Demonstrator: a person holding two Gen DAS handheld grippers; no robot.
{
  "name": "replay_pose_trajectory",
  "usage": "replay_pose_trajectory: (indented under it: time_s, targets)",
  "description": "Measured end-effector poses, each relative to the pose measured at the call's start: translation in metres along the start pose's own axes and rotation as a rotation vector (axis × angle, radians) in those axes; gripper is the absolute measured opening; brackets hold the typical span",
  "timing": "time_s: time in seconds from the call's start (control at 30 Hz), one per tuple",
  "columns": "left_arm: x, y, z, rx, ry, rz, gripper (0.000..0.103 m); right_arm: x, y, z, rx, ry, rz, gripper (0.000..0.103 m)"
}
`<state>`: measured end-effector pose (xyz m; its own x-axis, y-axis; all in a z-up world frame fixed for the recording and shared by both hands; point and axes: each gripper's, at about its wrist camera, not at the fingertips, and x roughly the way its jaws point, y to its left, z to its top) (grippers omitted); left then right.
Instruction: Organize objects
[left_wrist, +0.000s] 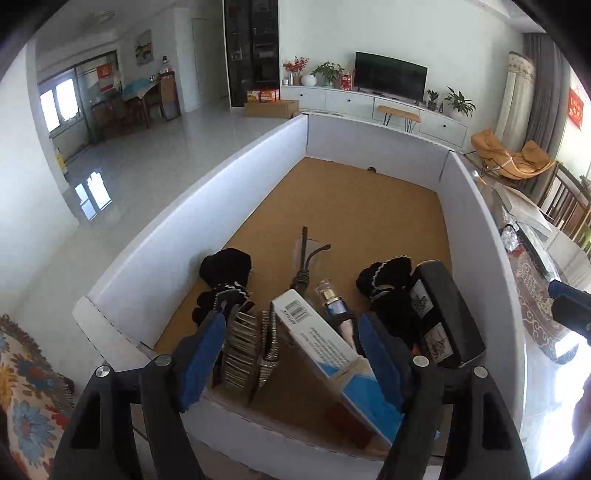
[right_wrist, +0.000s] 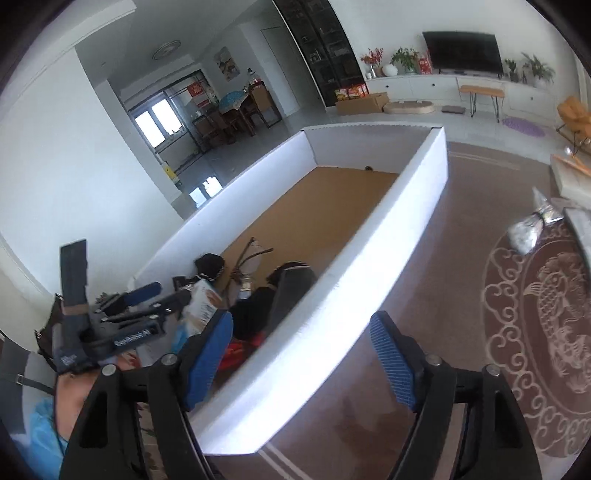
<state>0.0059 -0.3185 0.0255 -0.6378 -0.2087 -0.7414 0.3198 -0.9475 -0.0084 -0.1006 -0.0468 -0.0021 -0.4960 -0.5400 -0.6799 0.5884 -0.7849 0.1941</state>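
Note:
A large white-walled carton (left_wrist: 184, 229) with a brown floor holds the objects at its near end. There lie a black hair tie (left_wrist: 225, 266), a metal claw clip (left_wrist: 240, 343), a white and blue box (left_wrist: 317, 339), a small perfume bottle (left_wrist: 332, 299), a dark cord (left_wrist: 304, 266), a black lace piece (left_wrist: 388, 273) and a black case (left_wrist: 439, 314). My left gripper (left_wrist: 291, 354) hangs open over the clip and box, its pads pressing nothing. My right gripper (right_wrist: 301, 360) is open and empty, astride the carton's right wall (right_wrist: 369, 258). The left gripper (right_wrist: 162, 299) also shows there.
A round patterned rug (right_wrist: 535, 332) lies right of the carton, with a foil-wrapped bundle (right_wrist: 528, 229) on a low table edge. A floral cloth (left_wrist: 26, 387) is at the left. The far half of the carton floor (left_wrist: 369, 199) is bare. A hand in a blue sleeve (right_wrist: 40, 424) holds the left gripper.

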Motion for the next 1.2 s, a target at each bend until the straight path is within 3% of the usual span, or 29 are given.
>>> replay_pose_trajectory:
  time_s: [0.03, 0.13, 0.2, 0.33, 0.43, 0.57, 0.73, 0.87, 1.2]
  targets:
    - [-0.009, -0.011, -0.002, 0.012, -0.02, -0.03, 0.074, -0.007, -0.017, -0.016, -0.043, -0.006, -0.083, 0.096]
    - [-0.038, -0.053, -0.007, 0.067, -0.076, -0.138, 0.075, -0.027, -0.086, -0.067, -0.113, 0.055, -0.304, 0.097]
    - [-0.055, -0.089, -0.007, 0.116, -0.1, -0.23, 0.077, -0.044, -0.133, -0.099, -0.098, 0.108, -0.399, 0.097]
    - [-0.083, -0.164, -0.025, 0.206, -0.123, -0.394, 0.102, -0.076, -0.201, -0.141, 0.016, 0.142, -0.498, 0.097]
    - [-0.075, -0.222, -0.048, 0.29, -0.059, -0.482, 0.103, -0.097, -0.232, -0.152, 0.11, 0.13, -0.499, 0.098]
    - [-0.024, -0.282, -0.082, 0.399, 0.081, -0.443, 0.103, -0.103, -0.241, -0.152, 0.169, 0.133, -0.494, 0.099]
    - [0.028, -0.304, -0.09, 0.405, 0.149, -0.386, 0.103, -0.105, -0.25, -0.157, 0.237, 0.138, -0.469, 0.103]
    - [0.05, -0.308, -0.076, 0.426, 0.134, -0.322, 0.103, -0.105, -0.249, -0.158, 0.236, 0.138, -0.475, 0.103]
    - [0.12, -0.337, -0.001, 0.444, 0.131, -0.337, 0.103, -0.104, -0.249, -0.158, 0.236, 0.139, -0.475, 0.103]
